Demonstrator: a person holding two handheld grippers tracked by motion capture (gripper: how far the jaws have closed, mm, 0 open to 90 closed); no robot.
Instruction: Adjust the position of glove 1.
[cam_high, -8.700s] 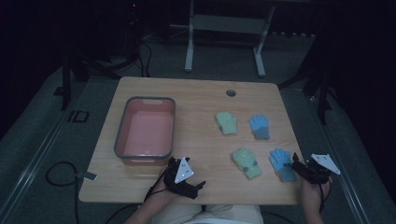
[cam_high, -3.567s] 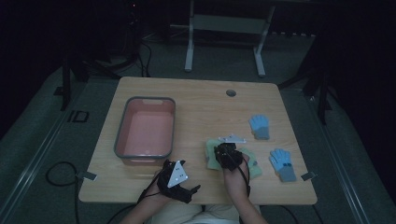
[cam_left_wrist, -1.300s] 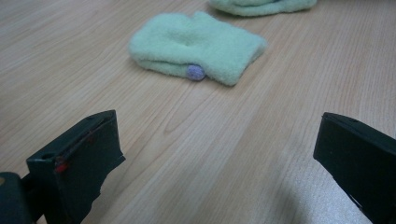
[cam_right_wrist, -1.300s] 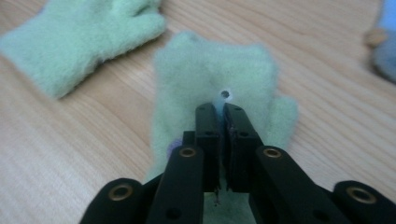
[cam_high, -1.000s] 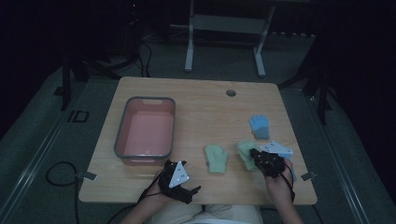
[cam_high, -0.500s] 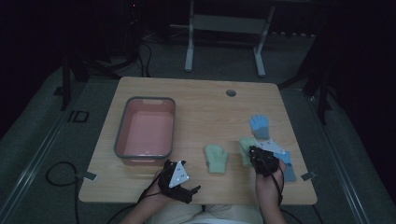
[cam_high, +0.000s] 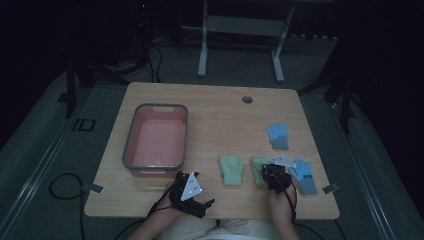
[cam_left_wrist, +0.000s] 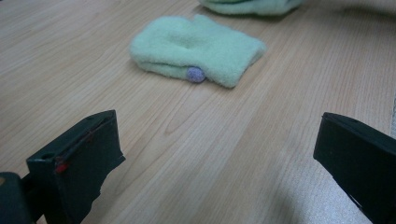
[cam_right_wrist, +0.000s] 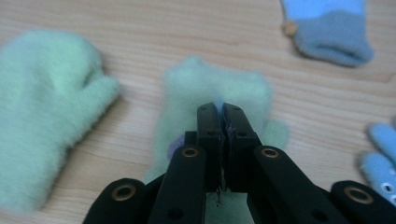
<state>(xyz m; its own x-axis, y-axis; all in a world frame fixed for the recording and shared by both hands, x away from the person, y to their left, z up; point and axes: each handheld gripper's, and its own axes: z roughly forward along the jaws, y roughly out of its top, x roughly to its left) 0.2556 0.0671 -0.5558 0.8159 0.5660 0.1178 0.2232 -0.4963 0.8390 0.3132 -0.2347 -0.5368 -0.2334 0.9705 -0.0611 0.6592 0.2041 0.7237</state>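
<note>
Two green mittens lie near the table's front. The left one (cam_high: 231, 169) (cam_left_wrist: 196, 49) (cam_right_wrist: 46, 112) lies flat and free. My right gripper (cam_high: 274, 176) (cam_right_wrist: 222, 109) is shut on the right green mitten (cam_high: 259, 167) (cam_right_wrist: 215, 88), with its jaws pressed together over the fabric. A slice of that mitten (cam_left_wrist: 252, 5) also shows at the top of the left gripper view. My left gripper (cam_high: 200, 202) (cam_left_wrist: 215, 154) rests open by the front edge, pointing at the left mitten with bare wood between its jaws.
A pink tub (cam_high: 131, 135) with a grey rim stands at the left. One blue glove (cam_high: 277, 135) (cam_right_wrist: 327, 28) lies farther back on the right. Another blue glove (cam_high: 304, 175) (cam_right_wrist: 380, 163) lies just right of my right gripper. A round hole (cam_high: 247, 99) sits near the table's far edge.
My right gripper has shifted a little to the left and toward the front edge, with the right green mitten in it. The left gripper has stayed put.
</note>
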